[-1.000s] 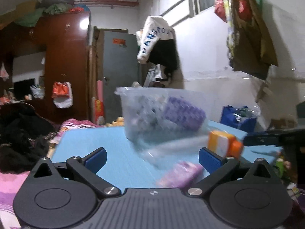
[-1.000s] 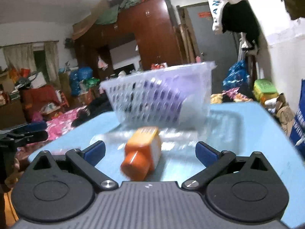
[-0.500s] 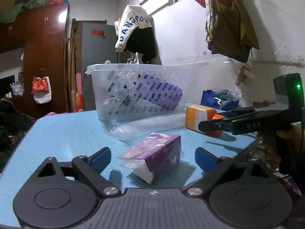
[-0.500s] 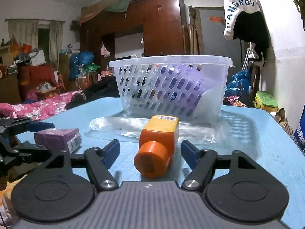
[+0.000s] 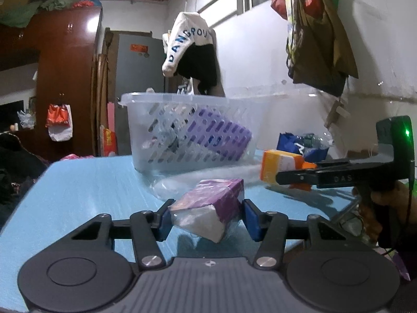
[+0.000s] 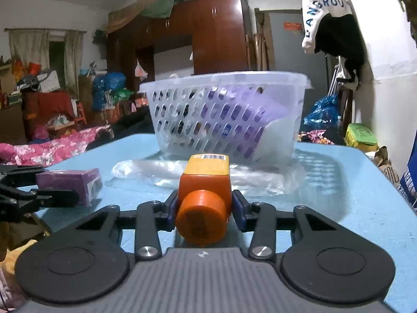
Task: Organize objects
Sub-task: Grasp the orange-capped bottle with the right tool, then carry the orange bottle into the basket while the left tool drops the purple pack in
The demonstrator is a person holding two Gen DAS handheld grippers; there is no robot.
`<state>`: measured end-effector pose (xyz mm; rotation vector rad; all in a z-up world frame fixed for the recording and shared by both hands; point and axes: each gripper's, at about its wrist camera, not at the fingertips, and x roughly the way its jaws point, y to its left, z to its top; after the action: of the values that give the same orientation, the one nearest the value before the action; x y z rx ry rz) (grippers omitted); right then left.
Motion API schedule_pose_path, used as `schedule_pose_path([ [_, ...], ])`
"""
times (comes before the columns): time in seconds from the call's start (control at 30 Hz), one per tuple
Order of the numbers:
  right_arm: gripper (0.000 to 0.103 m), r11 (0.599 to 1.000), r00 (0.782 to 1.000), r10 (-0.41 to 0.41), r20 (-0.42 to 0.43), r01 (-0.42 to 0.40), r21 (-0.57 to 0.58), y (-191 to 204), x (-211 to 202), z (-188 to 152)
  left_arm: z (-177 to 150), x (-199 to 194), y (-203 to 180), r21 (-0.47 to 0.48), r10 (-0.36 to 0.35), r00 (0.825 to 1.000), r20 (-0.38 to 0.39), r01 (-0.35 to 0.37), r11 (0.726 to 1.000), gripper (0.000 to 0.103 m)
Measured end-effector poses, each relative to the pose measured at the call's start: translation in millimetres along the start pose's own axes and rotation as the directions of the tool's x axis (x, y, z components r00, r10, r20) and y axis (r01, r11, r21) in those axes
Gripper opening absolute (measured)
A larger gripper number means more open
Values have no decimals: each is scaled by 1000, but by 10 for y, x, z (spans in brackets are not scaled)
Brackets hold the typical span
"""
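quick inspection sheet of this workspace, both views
surface: blue table, partly covered by a clear plastic sheet
job's things: purple pack and orange bottle at the near edge; white basket behind, purple item inside
clutter: nothing seen beyond the sheet
grippers: left gripper shut on the pack; right gripper shut on the bottle
cables: nothing seen
surroundings: wardrobe, hanging clothes, bags, bedding
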<state>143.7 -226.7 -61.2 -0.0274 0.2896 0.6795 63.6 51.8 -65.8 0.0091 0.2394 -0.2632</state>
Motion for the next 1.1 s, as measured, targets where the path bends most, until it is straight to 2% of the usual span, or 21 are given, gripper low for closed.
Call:
schedule_pose_path([
  [0.3, 45, 1000, 999, 2, 45, -3, 21, -148, -157, 203, 272, -70, -32, 6, 42, 997, 59, -42, 999, 57],
  [0.4, 45, 1000, 997, 12, 70, -13, 24, -198, -209, 408, 536, -81, -77, 27, 48, 993, 105, -51, 998, 57],
  [0.53, 45, 1000, 997, 9, 81, -8, -12, -231, -141, 831, 1104, 61, -68, 30, 63, 987, 150, -68, 997, 57],
  [0.6, 45, 999, 996, 5, 85, -2, -34, -256, -48, 1069, 1442, 259, -38, 14, 65, 988, 137, -68, 998, 57],
  [0.7, 45, 998, 996, -25, 81, 29, -50, -333, 161, 1385, 1831, 633, -34, 22, 110, 988, 104, -113, 993, 57],
  [0.8, 45, 998, 997, -59, 57, 61, -36, -474, 441, 1616, 2069, 1033, -5, 24, 157, 986, 52, -159, 987, 57],
  [0.93, 45, 987, 989, -145, 15, 146, -63, -570, 794, 1737, 2177, 1480, 30, 16, 203, 979, -14, -203, 979, 57],
  [1.1, 45, 980, 981, -183, -57, 177, -89, -617, 1111, 1692, 2157, 1783, 85, -2, 222, 971, -83, -223, 975, 57],
])
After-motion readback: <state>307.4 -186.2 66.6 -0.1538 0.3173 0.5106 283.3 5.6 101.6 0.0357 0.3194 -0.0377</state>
